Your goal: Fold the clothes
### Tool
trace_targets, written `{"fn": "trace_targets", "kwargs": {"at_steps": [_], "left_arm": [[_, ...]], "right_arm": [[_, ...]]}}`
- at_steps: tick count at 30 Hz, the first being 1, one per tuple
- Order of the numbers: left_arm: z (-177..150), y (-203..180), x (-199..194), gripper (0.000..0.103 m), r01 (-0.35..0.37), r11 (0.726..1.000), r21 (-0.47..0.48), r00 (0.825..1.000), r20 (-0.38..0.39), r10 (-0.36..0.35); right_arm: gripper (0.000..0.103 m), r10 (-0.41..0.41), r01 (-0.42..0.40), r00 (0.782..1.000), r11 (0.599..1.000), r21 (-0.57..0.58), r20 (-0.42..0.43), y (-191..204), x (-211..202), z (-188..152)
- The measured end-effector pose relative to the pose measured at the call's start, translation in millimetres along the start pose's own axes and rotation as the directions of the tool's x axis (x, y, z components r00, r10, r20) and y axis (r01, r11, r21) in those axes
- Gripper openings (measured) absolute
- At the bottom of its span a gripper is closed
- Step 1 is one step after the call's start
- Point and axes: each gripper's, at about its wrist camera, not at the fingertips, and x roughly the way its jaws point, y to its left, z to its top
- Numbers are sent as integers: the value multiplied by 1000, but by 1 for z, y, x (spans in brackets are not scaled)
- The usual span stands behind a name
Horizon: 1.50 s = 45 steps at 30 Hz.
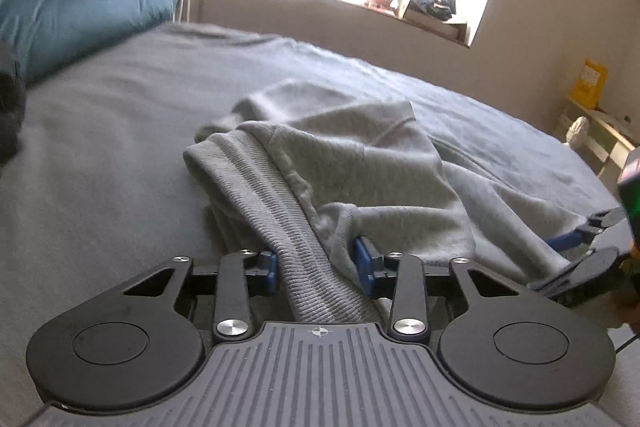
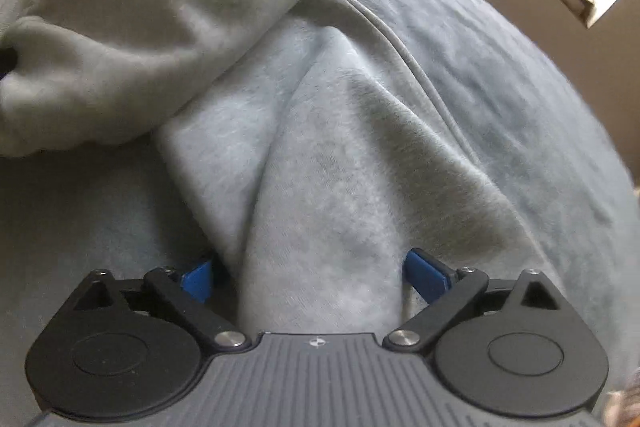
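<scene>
A grey sweatshirt lies crumpled on the bed. Its ribbed hem runs between the jaws of my left gripper. Both blue pads touch the cloth, but the band still lies flat and unsqueezed, so the jaws stand open around it. In the right wrist view a raised fold of the same sweatshirt sits between the wide-apart pads of my right gripper, which is open and points steeply down. The right gripper also shows at the right edge of the left wrist view, low over the garment.
The bed has a dark grey sheet. A blue pillow lies at its far left. Behind it are a bright window with items on the sill and a low shelf with a yellow packet at the right.
</scene>
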Motion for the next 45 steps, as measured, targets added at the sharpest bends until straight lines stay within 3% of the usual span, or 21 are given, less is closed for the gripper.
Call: {"fn": "trace_targets", "kwargs": {"at_steps": [1, 4, 9, 14, 17, 23, 24, 26, 28, 30, 35, 40, 42, 45], "left_arm": [[0, 0, -1, 33, -6, 1000, 7, 1000, 8, 6], [-1, 3, -3, 31, -29, 999, 27, 999, 36, 28], [0, 8, -14, 29, -51, 998, 37, 996, 79, 48], [5, 18, -35, 27, -55, 998, 24, 992, 113, 52], [2, 23, -47, 27, -43, 999, 31, 993, 113, 39], [-9, 31, -49, 27, -69, 997, 44, 996, 57, 66], [-11, 32, -45, 27, -74, 997, 34, 997, 35, 73], [-14, 31, -40, 26, -95, 994, 46, 995, 14, 94], [-15, 30, -38, 24, -114, 991, 72, 993, 6, 114], [-14, 31, -39, 26, -111, 990, 82, 994, 1, 111], [-16, 36, -40, 34, -81, 996, 47, 996, -40, 83], [-17, 40, -41, 38, -70, 998, 0, 996, -52, 70], [-19, 40, -42, 38, -73, 997, 5, 996, -51, 73], [-21, 38, -44, 38, -77, 997, 27, 996, -42, 78]], "right_arm": [[31, -8, 8, 1000, 999, 45, 4, -4, -3, 3], [17, -79, 75, 996, 994, 75, 49, -8, -23, 7], [14, -149, 140, 977, 988, 69, 152, -8, -78, 6], [13, -206, 192, 964, 977, 93, 170, -20, -133, -23], [13, -239, 222, 960, 968, 120, 146, -31, -168, -54], [14, -280, 278, 960, 933, 230, -24, -63, -185, -127], [14, -254, 262, 965, 933, 247, -67, -69, -177, -138], [16, -169, 196, 978, 948, 252, -124, -73, -159, -155], [29, -82, 127, 981, 958, 259, -178, -75, -141, -171], [44, -80, 109, 984, 976, 187, -160, -70, -150, -170], [63, -58, 59, 994, 998, 12, -89, -59, -180, -161], [74, 74, -75, 994, 997, 0, 85, -57, -211, -108], [80, 153, -155, 976, 988, -4, 158, -49, -212, -80], [81, 246, -238, 948, 969, -64, 202, -28, -193, -34]]}}
